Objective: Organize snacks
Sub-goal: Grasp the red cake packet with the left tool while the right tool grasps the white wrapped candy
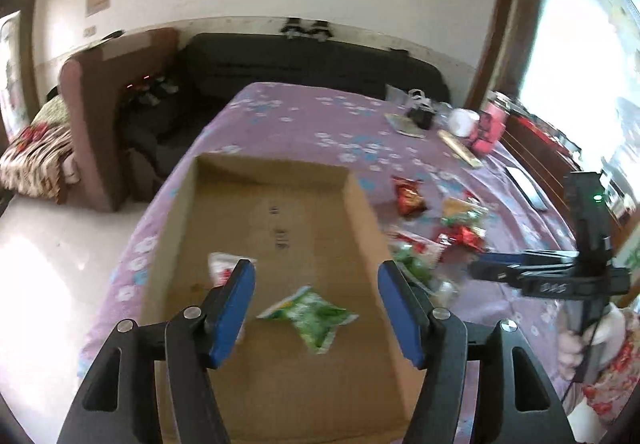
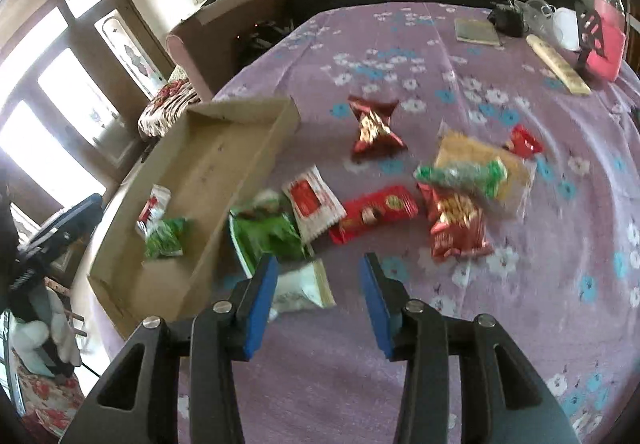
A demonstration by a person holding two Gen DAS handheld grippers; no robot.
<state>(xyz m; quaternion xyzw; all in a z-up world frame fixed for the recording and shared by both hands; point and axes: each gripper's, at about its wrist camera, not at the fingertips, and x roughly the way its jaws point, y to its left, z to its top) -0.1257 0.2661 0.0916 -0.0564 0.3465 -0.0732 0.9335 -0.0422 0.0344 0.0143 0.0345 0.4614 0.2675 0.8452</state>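
A shallow cardboard box [image 1: 304, 211] [image 2: 208, 163] lies on the purple flowered tablecloth. In it are a green snack packet [image 1: 310, 314] [image 2: 164, 238] and a white-red packet [image 1: 222, 264] [image 2: 154, 201]. My left gripper [image 1: 316, 308] is open and empty above the box. My right gripper [image 2: 318, 284] is open and empty over a pale packet [image 2: 300, 290]. It also shows in the left wrist view [image 1: 476, 270]. Several loose snacks lie right of the box: a green packet [image 2: 268, 232], a white-red sachet [image 2: 312, 207], a red bar [image 2: 376, 211] and red peanut bags [image 2: 456, 224] [image 2: 374, 127].
At the table's far right stand a pink container [image 2: 608, 39], a white cup [image 2: 568, 27], a book [image 2: 478, 31] and a long beige stick [image 2: 558, 63]. A dark sofa [image 1: 312, 59] and a brown armchair [image 1: 100, 103] lie beyond the table.
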